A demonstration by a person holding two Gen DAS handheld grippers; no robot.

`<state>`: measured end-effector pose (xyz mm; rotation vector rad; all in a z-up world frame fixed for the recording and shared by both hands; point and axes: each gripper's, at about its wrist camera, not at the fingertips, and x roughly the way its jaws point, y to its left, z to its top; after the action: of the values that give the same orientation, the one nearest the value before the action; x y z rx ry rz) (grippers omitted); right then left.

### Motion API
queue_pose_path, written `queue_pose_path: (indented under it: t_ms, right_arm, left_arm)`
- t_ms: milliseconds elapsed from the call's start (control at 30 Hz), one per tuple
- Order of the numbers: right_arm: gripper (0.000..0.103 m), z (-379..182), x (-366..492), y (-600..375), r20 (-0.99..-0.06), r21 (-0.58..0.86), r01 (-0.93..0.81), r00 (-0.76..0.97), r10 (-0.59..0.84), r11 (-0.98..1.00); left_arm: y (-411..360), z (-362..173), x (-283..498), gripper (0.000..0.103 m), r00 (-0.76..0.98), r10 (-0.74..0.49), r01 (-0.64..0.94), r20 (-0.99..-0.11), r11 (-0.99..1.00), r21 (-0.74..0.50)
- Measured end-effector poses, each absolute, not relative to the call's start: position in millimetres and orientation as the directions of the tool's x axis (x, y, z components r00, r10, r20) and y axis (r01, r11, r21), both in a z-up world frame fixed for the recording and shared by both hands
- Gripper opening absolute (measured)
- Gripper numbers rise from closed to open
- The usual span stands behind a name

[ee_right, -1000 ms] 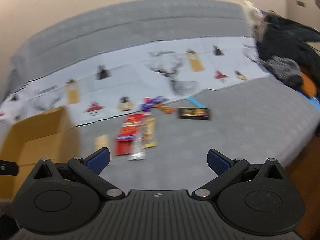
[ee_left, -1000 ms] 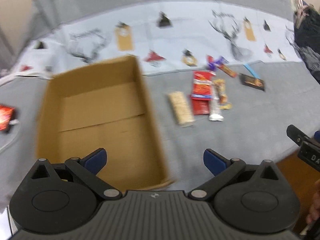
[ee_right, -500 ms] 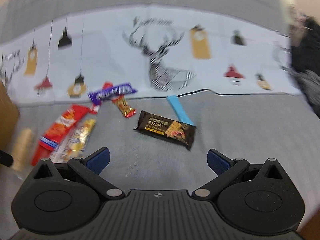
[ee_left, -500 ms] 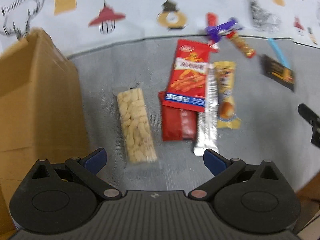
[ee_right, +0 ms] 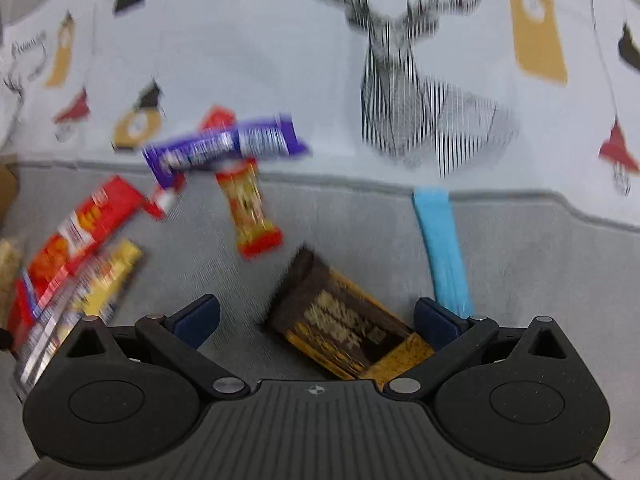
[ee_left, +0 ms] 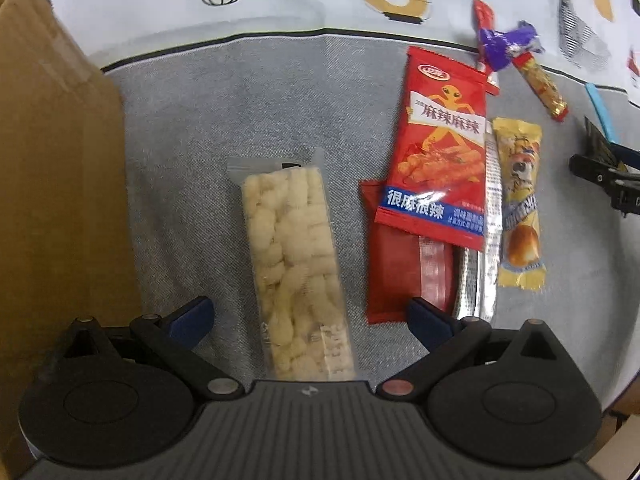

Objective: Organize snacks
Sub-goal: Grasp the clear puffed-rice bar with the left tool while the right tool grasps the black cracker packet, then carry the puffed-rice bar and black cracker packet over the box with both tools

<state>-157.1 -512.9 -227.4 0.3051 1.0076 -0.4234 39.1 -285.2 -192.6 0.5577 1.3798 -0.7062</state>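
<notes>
My left gripper [ee_left: 310,318] is open, its fingers either side of a clear pack of pale puffed snack [ee_left: 294,268] lying on the grey cloth. A cardboard box [ee_left: 56,184] stands just to its left. To the right lie a red spicy-snack packet [ee_left: 440,160], a dark red packet [ee_left: 400,272], a silver stick [ee_left: 490,240] and a yellow bar [ee_left: 520,204]. My right gripper [ee_right: 318,318] is open over a dark brown and gold bar [ee_right: 348,324]. A blue stick [ee_right: 442,244], a red-gold candy [ee_right: 248,212] and a purple bar [ee_right: 224,148] lie beyond it.
A white printed cloth with deer and lamp pictures [ee_right: 400,60] covers the far side. The right gripper shows at the right edge of the left wrist view [ee_left: 608,184]. The grey surface's edge [ee_left: 600,392] drops off at lower right.
Both grippers have moved forward and down toward the snacks. The left now straddles the puffed snack pack; the right now straddles the dark brown bar. Both stay open.
</notes>
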Motion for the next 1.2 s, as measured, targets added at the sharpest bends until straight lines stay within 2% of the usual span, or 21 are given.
queue_pose_path:
  t_ms: [133, 300, 433, 467, 533, 567, 600, 667, 800, 967, 1200]
  right_arm:
    - [0.103, -226.8, -179.9, -491.1, -0.874, 0.102, 0.444, 0.467, -0.133, 0.890]
    - [0.103, -231.6, -186.0, -482.7, -0.862, 0.023, 0.490, 0.451, -0.231, 0.871]
    - [0.103, -233.4, -187.5, -485.2, -0.839, 0.016, 0.560, 0.458, -0.294, 0.828]
    - [0.103, -233.3, -187.6, -484.2, -0.834, 0.008, 0.571, 0.457, -0.310, 0.821]
    - [0.096, -231.3, -189.6, -478.6, -0.828, 0.007, 0.602, 0.451, -0.332, 0.798]
    - [0.083, -229.2, -191.4, -474.2, -0.820, 0.007, 0.615, 0.455, -0.347, 0.789]
    - [0.064, -226.9, -194.1, -468.8, -0.810, 0.002, 0.627, 0.459, -0.366, 0.779]
    - [0.041, -222.4, -200.2, -460.3, -0.798, 0.018, 0.649, 0.468, -0.381, 0.760]
    - [0.041, -209.4, -212.8, -442.8, -0.789, 0.062, 0.721, 0.458, -0.408, 0.690]
    - [0.041, -158.6, -233.6, -399.0, -0.702, 0.120, 0.743, 0.533, -0.473, 0.659]
    - [0.041, -76.8, -262.5, -301.7, -0.591, 0.308, 0.718, 0.658, -0.466, 0.624]
  left_arm:
    - [-279.4, -191.6, 41.3, 0.103, 0.059, -0.138, 0.753, -0.989, 0.657, -0.047]
    - [-287.7, -201.4, 47.4, 0.103, 0.060, -0.076, 0.736, -0.995, 0.677, -0.007]
    - [-293.4, -201.7, 54.7, 0.103, 0.037, -0.062, 0.702, -0.997, 0.712, -0.018]
    - [-293.2, -199.9, 56.2, 0.099, 0.041, -0.055, 0.692, -0.998, 0.722, -0.011]
    - [-288.1, -193.1, 56.5, 0.077, 0.069, -0.064, 0.658, -0.996, 0.753, -0.003]
    - [-283.8, -187.4, 57.8, 0.056, 0.085, -0.080, 0.643, -0.993, 0.766, -0.006]
    - [-280.9, -183.5, 58.5, 0.041, 0.084, -0.095, 0.642, -0.992, 0.767, -0.019]
    - [-275.9, -176.9, 58.6, 0.041, 0.086, -0.121, 0.640, -0.989, 0.767, -0.038]
    - [-266.2, -153.1, 43.1, 0.041, 0.123, -0.184, 0.663, -0.975, 0.746, -0.057]
    - [-237.6, -99.8, 6.7, 0.041, 0.165, -0.281, 0.708, -0.946, 0.701, -0.084]
    - [-157.8, -19.7, -42.2, 0.041, 0.238, -0.404, 0.749, -0.883, 0.655, -0.098]
